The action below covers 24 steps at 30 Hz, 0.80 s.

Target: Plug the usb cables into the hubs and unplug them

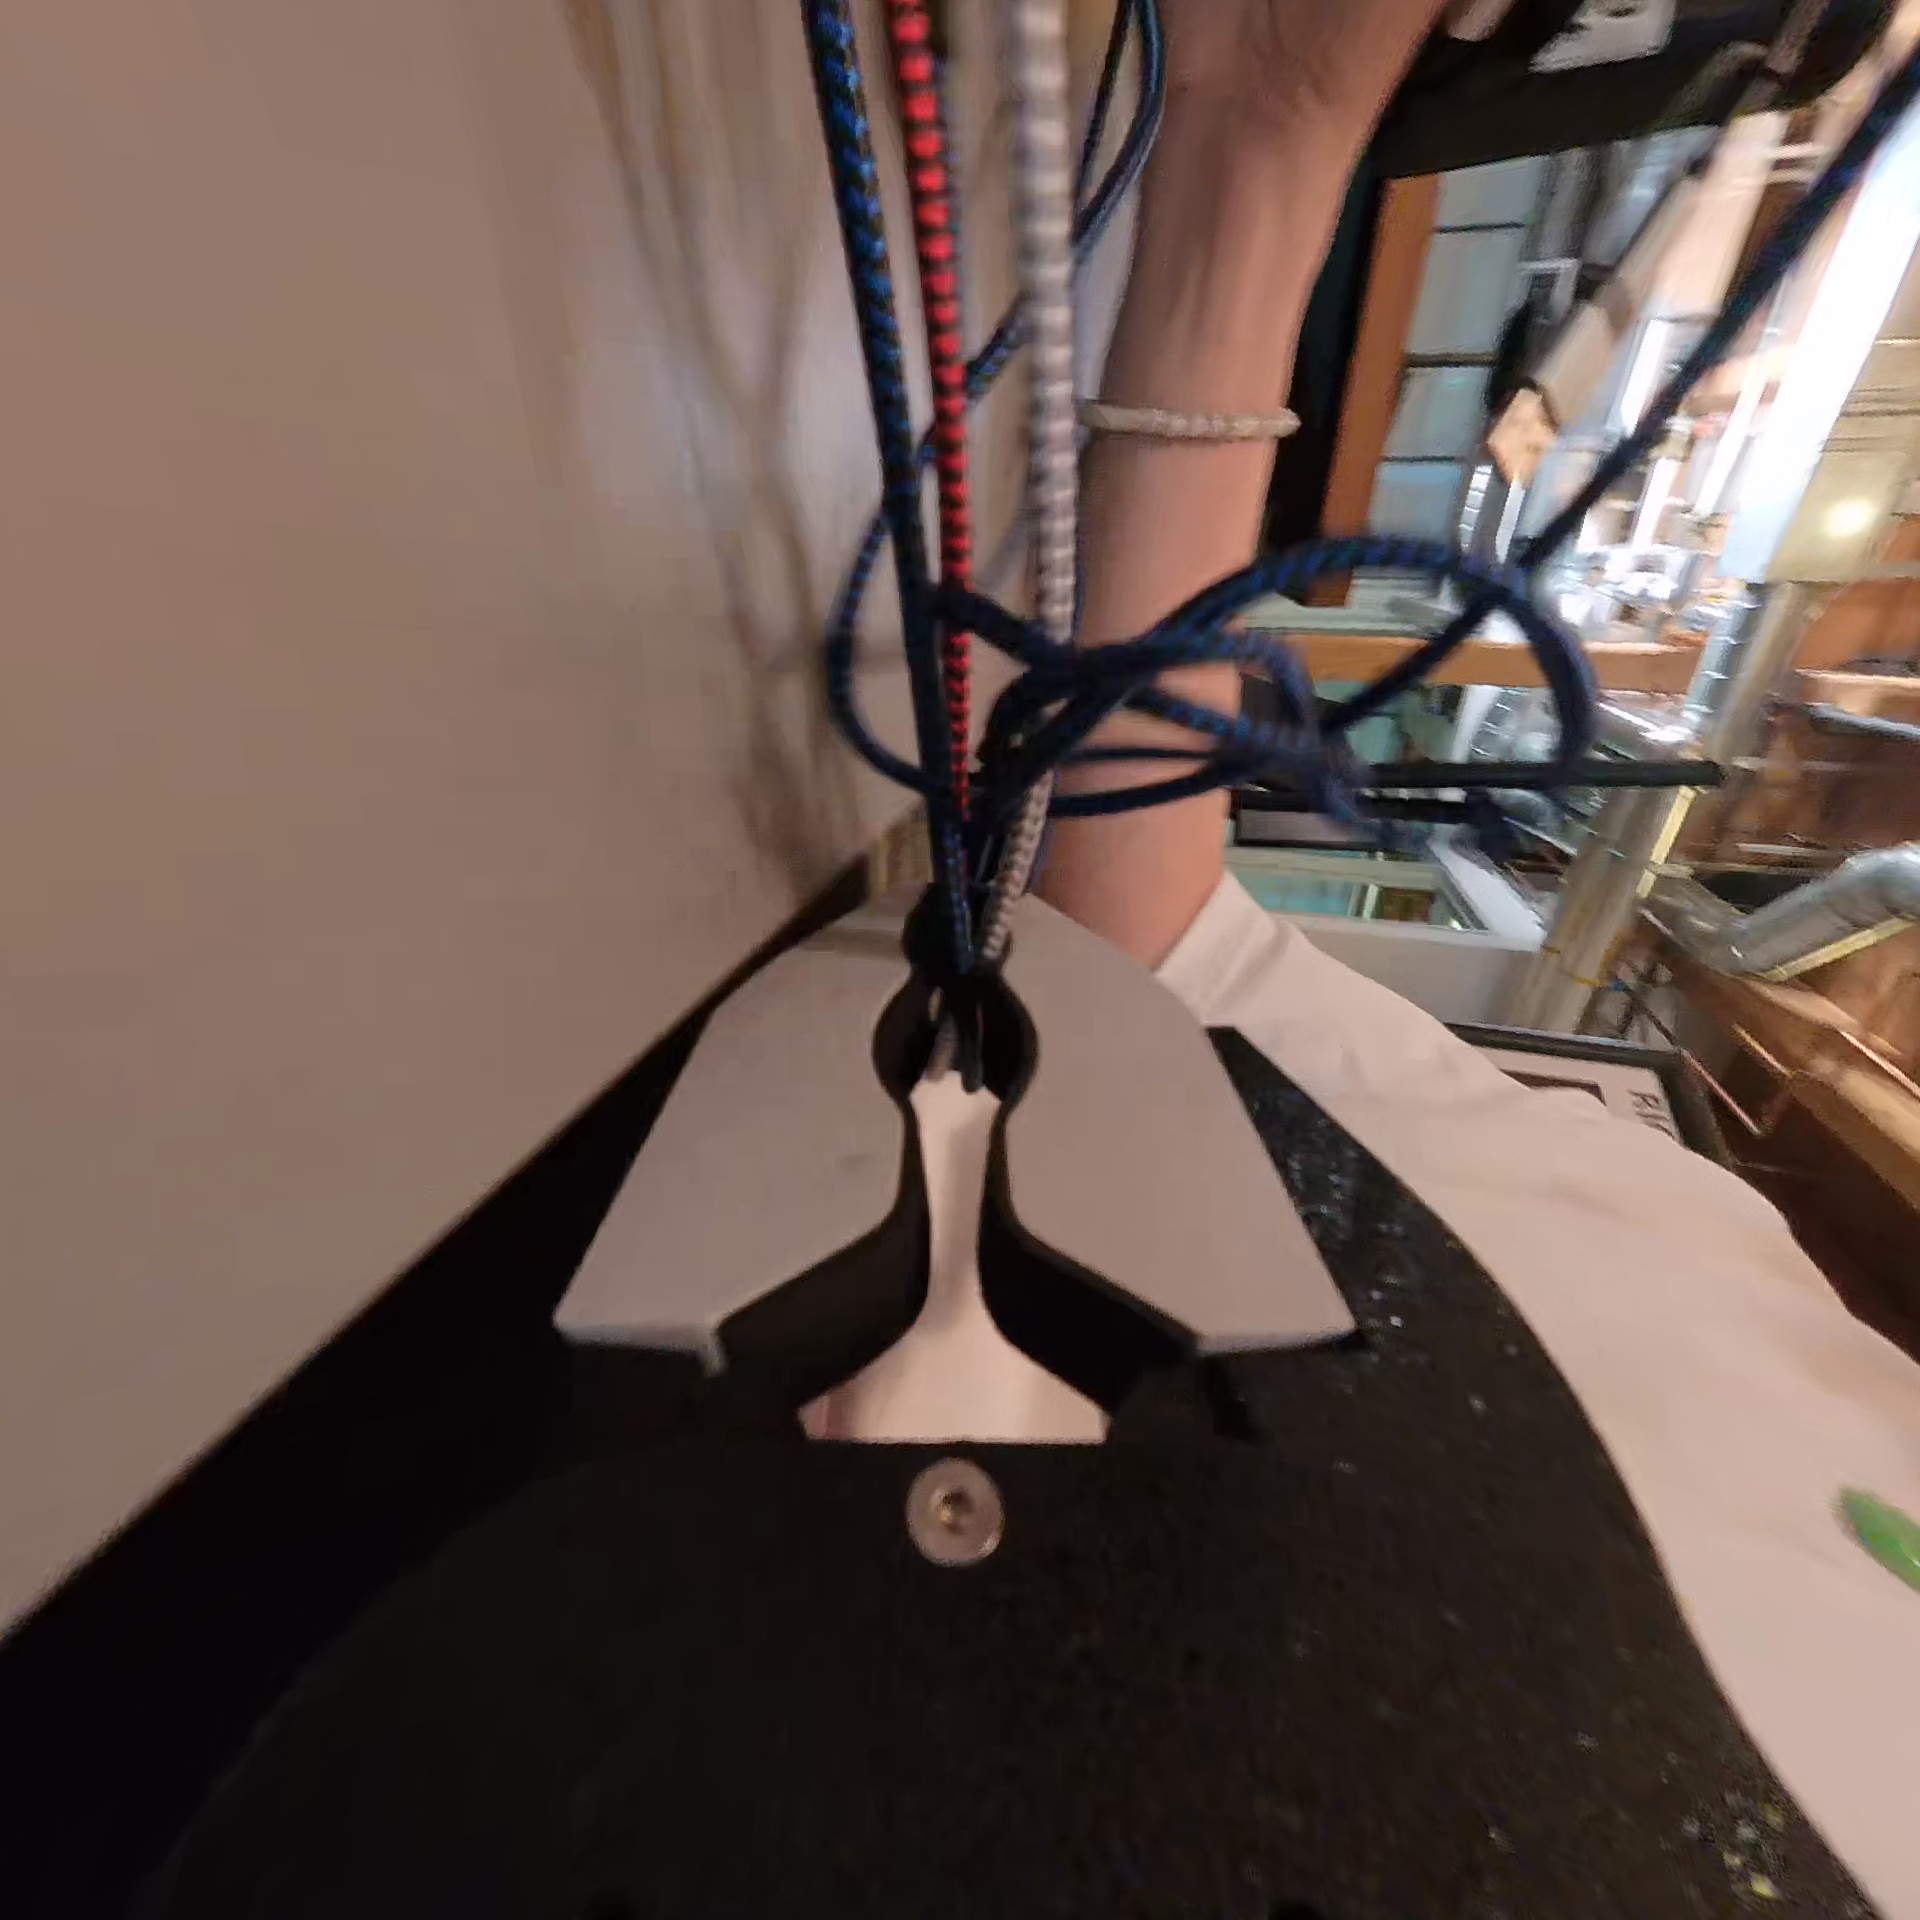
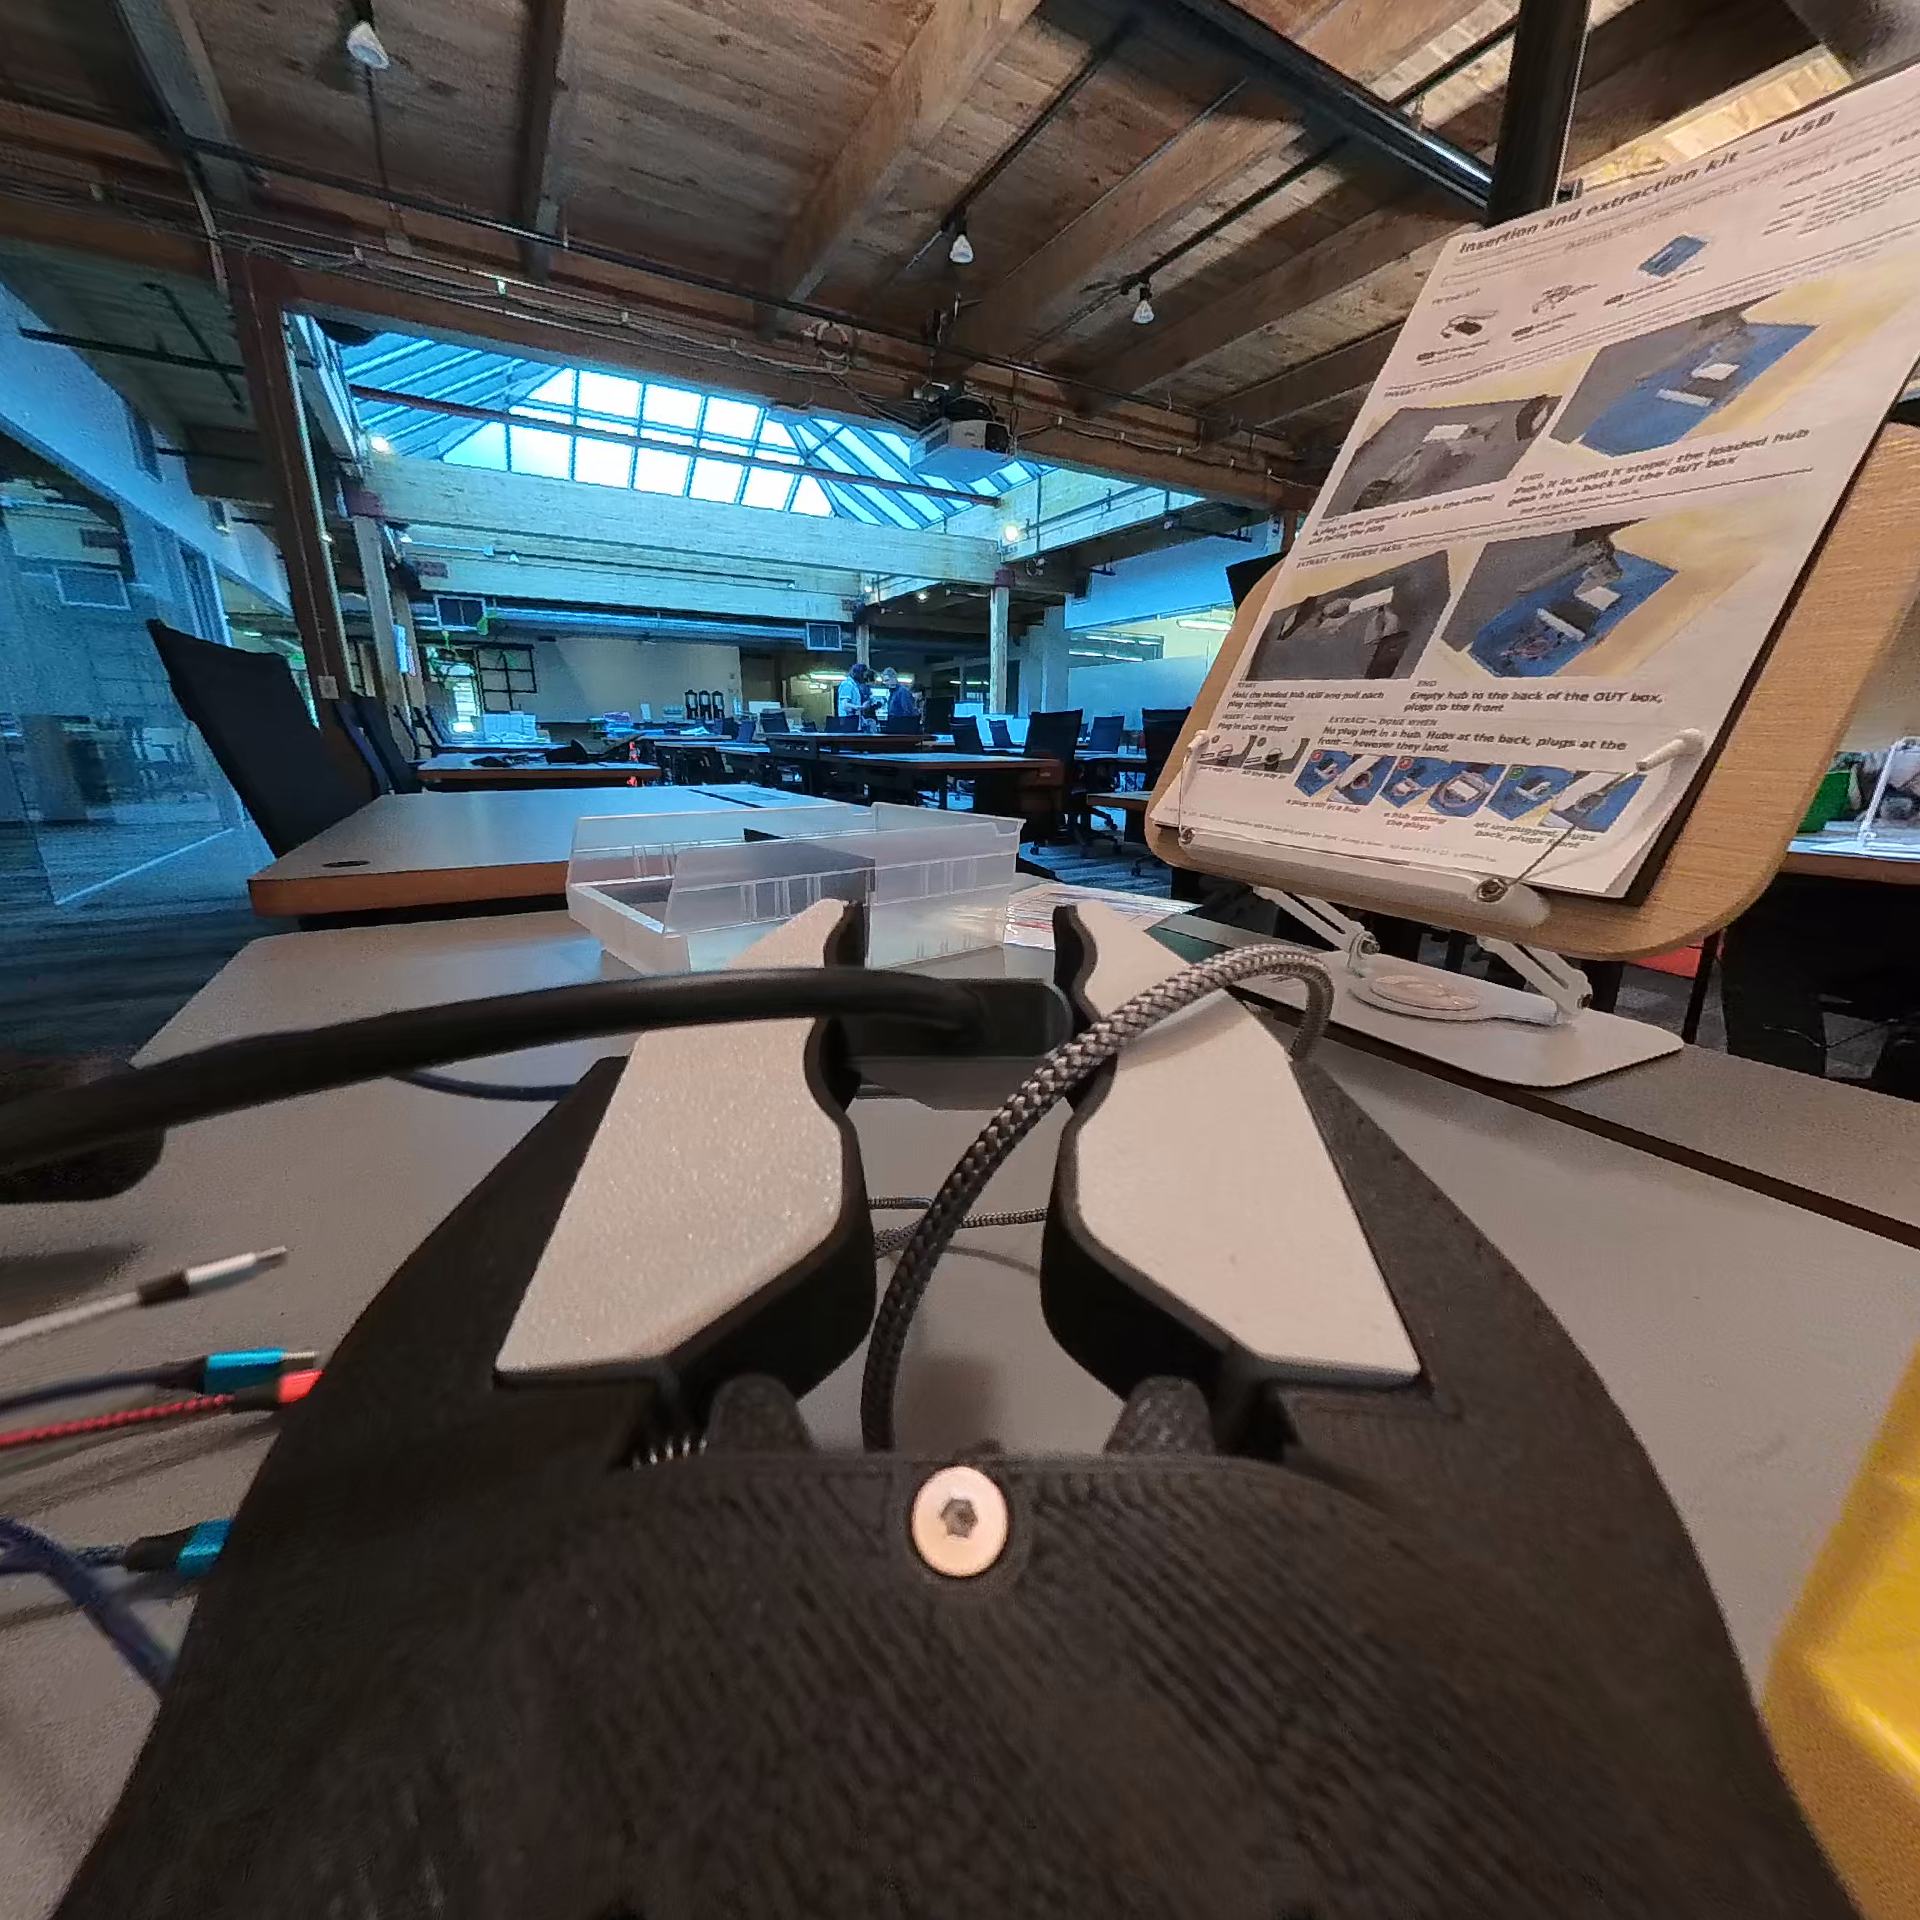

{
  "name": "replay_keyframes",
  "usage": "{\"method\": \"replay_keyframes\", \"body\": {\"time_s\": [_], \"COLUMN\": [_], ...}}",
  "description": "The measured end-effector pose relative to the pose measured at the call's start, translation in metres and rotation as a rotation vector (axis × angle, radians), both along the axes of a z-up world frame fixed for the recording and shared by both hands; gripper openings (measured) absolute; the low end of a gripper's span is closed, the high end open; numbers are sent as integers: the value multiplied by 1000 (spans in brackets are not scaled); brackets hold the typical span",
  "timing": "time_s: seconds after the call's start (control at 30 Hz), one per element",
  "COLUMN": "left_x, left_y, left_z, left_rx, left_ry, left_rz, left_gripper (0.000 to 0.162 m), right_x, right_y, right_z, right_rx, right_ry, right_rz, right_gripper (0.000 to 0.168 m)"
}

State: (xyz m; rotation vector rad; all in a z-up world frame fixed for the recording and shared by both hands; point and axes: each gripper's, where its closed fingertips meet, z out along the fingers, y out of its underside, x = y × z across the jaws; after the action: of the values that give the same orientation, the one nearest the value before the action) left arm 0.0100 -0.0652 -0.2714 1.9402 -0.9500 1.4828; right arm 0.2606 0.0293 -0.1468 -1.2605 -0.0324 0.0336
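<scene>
We hold the left tool (image 1: 961, 1013) clenched on a bundle of braided usb cables (image 1: 961, 727): blue-black, red-black and grey-white strands, pinched together at the tips. The strands run away from the tips, and a loose blue-black loop (image 1: 1351, 665) tangles beside them, in front of a person's bare forearm (image 1: 1195, 520).

The right tool (image 2: 956, 971) stands released. A dark rectangular hub with a thick black lead (image 2: 966, 1013) sits between its fingers; we cannot tell whether they touch it. A grey braided cable (image 2: 1039, 1101) arcs across the hub.

Risks:
- Gripping several cables at once prevents presenting a single plug.
- The tangled loop may snag and drag the hub off the grey bench (image 2: 1558, 1247).
- Loose plugs (image 2: 249, 1377) left of the hub may be swept aside.
</scene>
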Motion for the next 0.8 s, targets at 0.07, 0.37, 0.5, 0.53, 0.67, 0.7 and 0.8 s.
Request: {"method": "replay_keyframes", "body": {"time_s": [0.07, 0.37, 0.5, 0.53, 0.67, 0.7, 0.8], "left_x": [-2, 13, 52, 59, 85, 93, 120], "left_y": [-1, 44, 101, 110, 135, 140, 147], "left_z": [6, 61, 115, 129, 168, 176, 200], "left_rx": [67, 817, 1109, 1162, 1386, 1451, 1657], "left_ry": [-40, -327, -553, -609, -753, -770, -869], "left_rz": [-22, -143, -44, -45, -139, -160, -260], "left_gripper": [2, 1, 0, 0, 0, 0, 0], "right_x": [-1, -14, -28, -29, -39, -41, -51], "right_y": [0, -12, -17, -15, -7, -5, 4], "right_z": [0, 23, 38, 36, 23, 19, 13], "right_rx": [3, 127, 168, 151, 84, 63, 9], "right_ry": [-6, 40, 47, 40, 5, -14, -60], "right_rz": [2, 129, 231, 235, 274, 274, 282], "right_gripper": [36, 36, 36, 36, 36, 36, 36]}}
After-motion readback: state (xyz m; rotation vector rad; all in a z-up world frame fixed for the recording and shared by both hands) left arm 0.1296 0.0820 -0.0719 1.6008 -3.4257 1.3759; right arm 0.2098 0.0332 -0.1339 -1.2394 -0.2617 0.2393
